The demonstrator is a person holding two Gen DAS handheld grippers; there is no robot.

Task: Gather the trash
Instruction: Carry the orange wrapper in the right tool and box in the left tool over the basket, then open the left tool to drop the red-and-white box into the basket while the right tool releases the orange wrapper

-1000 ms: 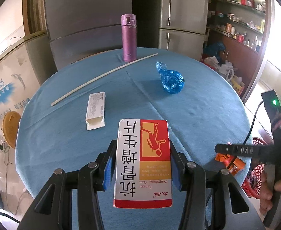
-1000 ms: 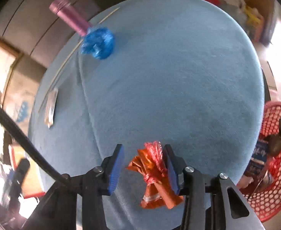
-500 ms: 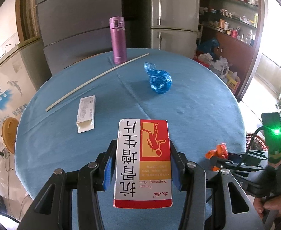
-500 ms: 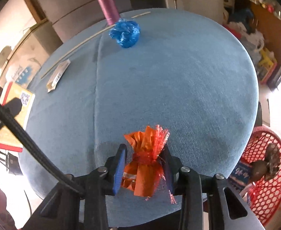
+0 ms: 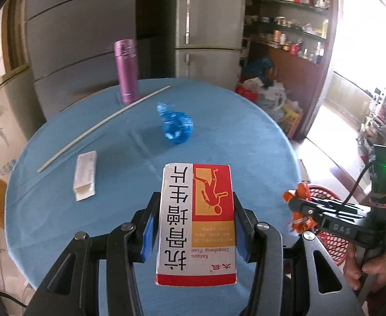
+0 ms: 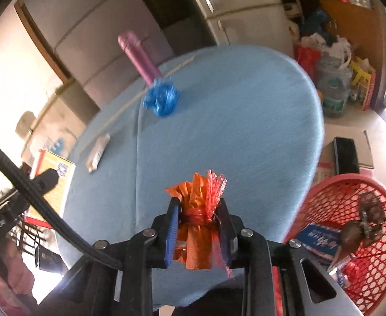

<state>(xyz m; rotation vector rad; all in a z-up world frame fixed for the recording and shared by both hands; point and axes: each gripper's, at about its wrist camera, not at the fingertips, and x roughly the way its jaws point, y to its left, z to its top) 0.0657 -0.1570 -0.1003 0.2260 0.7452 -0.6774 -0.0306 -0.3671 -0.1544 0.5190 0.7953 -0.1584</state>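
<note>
Holding a flat box [image 5: 196,223] tight between its two blue pads, the left gripper [image 5: 195,226] sits low at 6 o'clock in its own view. The box is white and red with a yellow patch and a little red man on it. Big Chinese letters run down it upside down, and small words read "Kanggu Zengsheng Pian".

Out on the round blue table [image 5: 232,137], going left to right: a small white carton [image 5: 85,175] lies flat at 9 o'clock. A long thin white stick [image 5: 103,127] lies behind it at 10 o'clock. A purple bottle [image 5: 126,71] stands up straight at 11 o'clock, just beside the far end of the stick. A crumpled blue bag [image 5: 175,126] sits near 12 o'clock.

At 3 o'clock the right gripper [image 5: 297,205] reaches in level from the side. The letters "DAS" show on its black body, and a green light glows on top. A hand wraps its handle at 4 o'clock.

In the right wrist view, the right gripper [image 6: 199,233] is squeezed shut on a scrunched orange wrapper [image 6: 196,226] with a frilly red top. It is held above the near edge of the table. A red basket [image 6: 351,231] sits on the floor at 4 o'clock, with a blue box and some brown bits inside.
</note>
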